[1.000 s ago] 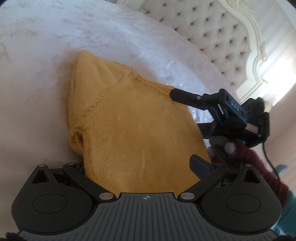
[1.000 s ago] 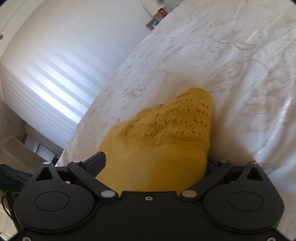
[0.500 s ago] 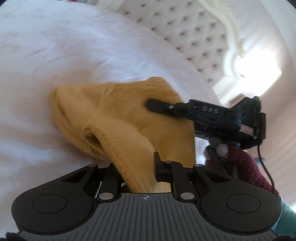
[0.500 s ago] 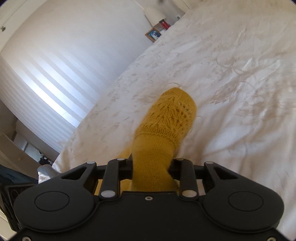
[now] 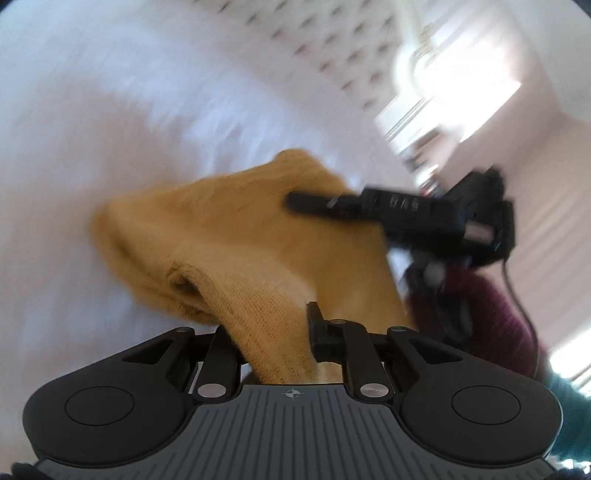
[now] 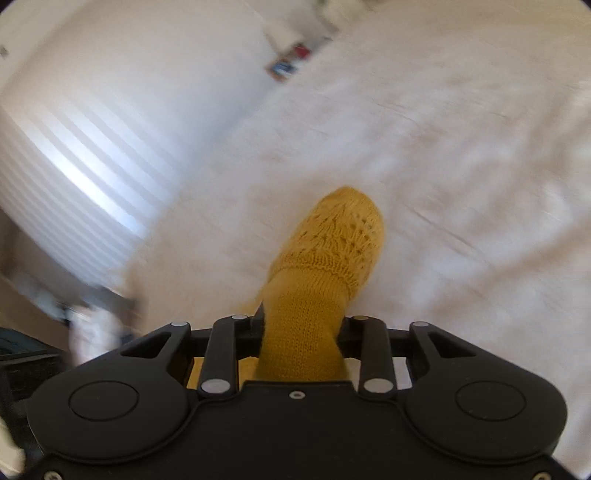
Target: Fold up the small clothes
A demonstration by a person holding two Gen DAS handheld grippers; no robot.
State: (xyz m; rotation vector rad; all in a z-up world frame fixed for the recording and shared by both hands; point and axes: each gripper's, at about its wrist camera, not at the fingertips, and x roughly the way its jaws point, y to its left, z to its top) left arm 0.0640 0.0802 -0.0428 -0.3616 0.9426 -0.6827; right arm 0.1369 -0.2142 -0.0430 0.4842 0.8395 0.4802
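Note:
A small mustard-yellow knitted garment [image 5: 236,236] hangs lifted above a white bedspread [image 5: 92,129]. My left gripper [image 5: 275,332] is shut on one edge of it, the knit bunched between the jaws. My right gripper [image 6: 301,328] is shut on another part, whose lacy patterned hem [image 6: 340,229] droops forward over the bedspread [image 6: 461,166]. In the left wrist view the right gripper [image 5: 306,201] shows at the far right edge of the garment, held by a hand in a dark red sleeve [image 5: 487,314]. Both views are motion-blurred.
A tufted white headboard [image 5: 314,33] stands behind the bed. A white wall with bands of window light [image 6: 74,155] lies left of the bed. Small framed items [image 6: 291,62] sit beyond the far edge. A bright window [image 5: 469,66] shows at the upper right.
Both grippers closed on the garment, which lay flat one second ago, and have raised it off the bedspread. It now hangs bunched between them, and the views are still moving.

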